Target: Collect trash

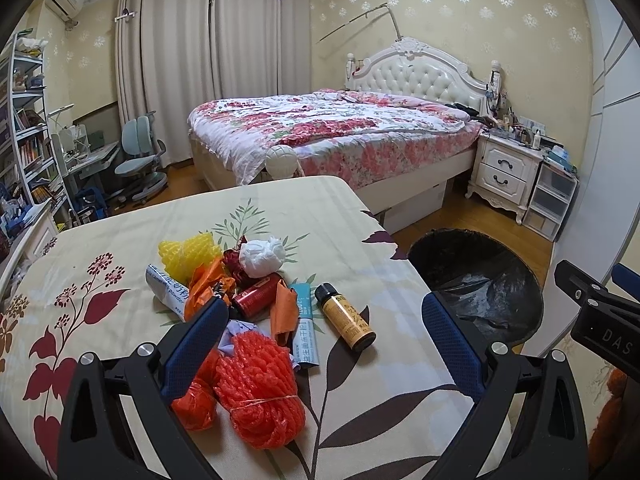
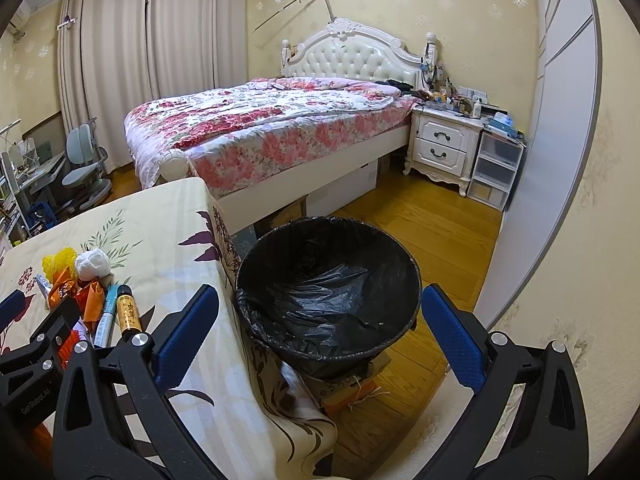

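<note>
Trash pile (image 1: pixel 240 300) is sitting mid-surface (image 1: pixel 120 248): foam nets, wrappers, a brown bottle (image 1: pixel 345 317). Left tongs (image 1: pixel 324 332) hang over it, spread wide, gripping nothing. Right tongs (image 2: pixel 320 328) are released too, above the black-lined bin (image 2: pixel 328 280) beside the surface.

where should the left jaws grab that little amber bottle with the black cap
Grip the amber bottle across the middle of its labelled body, coming from above. It lies flat on the tablecloth, cap toward the pile, with bare cloth on its right side and only a narrow gap to the blue-white packet on its left. The left gripper is open wide enough, probably.
</note>
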A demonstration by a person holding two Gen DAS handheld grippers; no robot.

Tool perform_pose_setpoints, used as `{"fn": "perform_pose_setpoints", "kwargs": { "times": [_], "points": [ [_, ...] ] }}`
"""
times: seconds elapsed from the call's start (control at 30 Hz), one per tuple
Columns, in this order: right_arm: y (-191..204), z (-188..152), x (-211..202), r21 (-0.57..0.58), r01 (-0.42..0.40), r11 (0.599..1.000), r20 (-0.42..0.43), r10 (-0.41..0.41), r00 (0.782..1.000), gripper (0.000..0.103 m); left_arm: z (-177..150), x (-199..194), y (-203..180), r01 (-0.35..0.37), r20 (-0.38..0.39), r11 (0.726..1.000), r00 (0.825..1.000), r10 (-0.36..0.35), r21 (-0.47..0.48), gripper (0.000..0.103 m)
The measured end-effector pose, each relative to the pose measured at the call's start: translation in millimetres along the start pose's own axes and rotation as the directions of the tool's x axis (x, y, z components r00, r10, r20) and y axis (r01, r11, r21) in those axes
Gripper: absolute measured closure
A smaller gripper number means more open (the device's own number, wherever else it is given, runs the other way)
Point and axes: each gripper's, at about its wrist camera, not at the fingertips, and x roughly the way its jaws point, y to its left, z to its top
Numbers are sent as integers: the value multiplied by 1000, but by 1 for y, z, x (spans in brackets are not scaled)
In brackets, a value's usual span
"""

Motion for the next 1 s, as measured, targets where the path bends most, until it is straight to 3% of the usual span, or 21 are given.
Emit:
{"fn": "perform_pose_setpoints", "kwargs": {
  "times": [1.0],
  "points": [
    [-18,-3,-2,9,8,1000,-7,-8,1000,4,-6,-2,-7,8,-2,1000,1000,-8,9,6]
  ]
}}
